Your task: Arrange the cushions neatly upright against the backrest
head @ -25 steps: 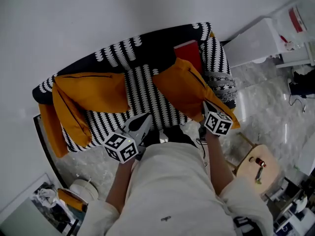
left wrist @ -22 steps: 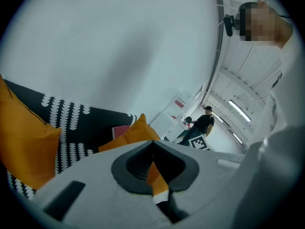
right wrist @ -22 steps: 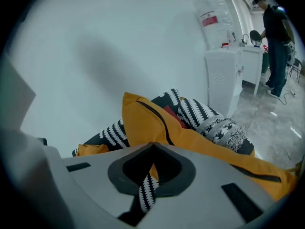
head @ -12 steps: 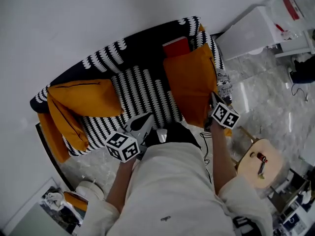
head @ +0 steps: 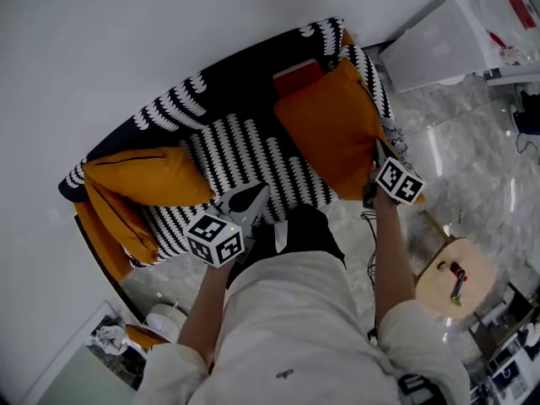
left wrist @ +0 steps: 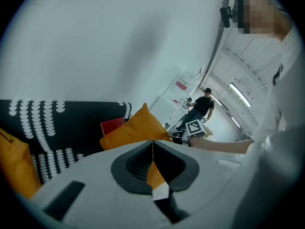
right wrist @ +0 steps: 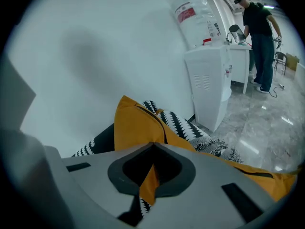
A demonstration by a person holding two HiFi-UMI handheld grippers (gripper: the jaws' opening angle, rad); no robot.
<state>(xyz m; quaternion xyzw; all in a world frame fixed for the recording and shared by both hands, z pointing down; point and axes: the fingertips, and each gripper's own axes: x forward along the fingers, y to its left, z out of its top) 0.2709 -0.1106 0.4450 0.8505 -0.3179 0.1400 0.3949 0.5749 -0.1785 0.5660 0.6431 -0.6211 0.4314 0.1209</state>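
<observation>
A black-and-white patterned sofa point(head: 245, 154) holds orange cushions. One orange cushion point(head: 145, 175) lies at the left end, on top of a second that slumps over the front edge point(head: 114, 219). The right orange cushion point(head: 331, 132) point(right wrist: 137, 123) leans along the right armrest, and a red cushion point(head: 297, 78) point(left wrist: 113, 126) stands behind it. My right gripper point(head: 377, 152) point(right wrist: 153, 145) is shut, pinching that cushion's near edge. My left gripper point(head: 251, 196) point(left wrist: 152, 142) is shut and holds nothing, hovering over the seat's front edge.
A white water dispenser point(head: 439, 53) point(right wrist: 212, 80) stands right of the sofa. A round wooden stool point(head: 447, 275) sits near my right side on the marble floor. A person point(right wrist: 257, 32) stands beyond the dispenser. A white wall runs behind the sofa.
My right gripper has swung rightward with the right cushion, which went from lying across the seat to leaning along the armrest. The left gripper has edged forward over the seat front.
</observation>
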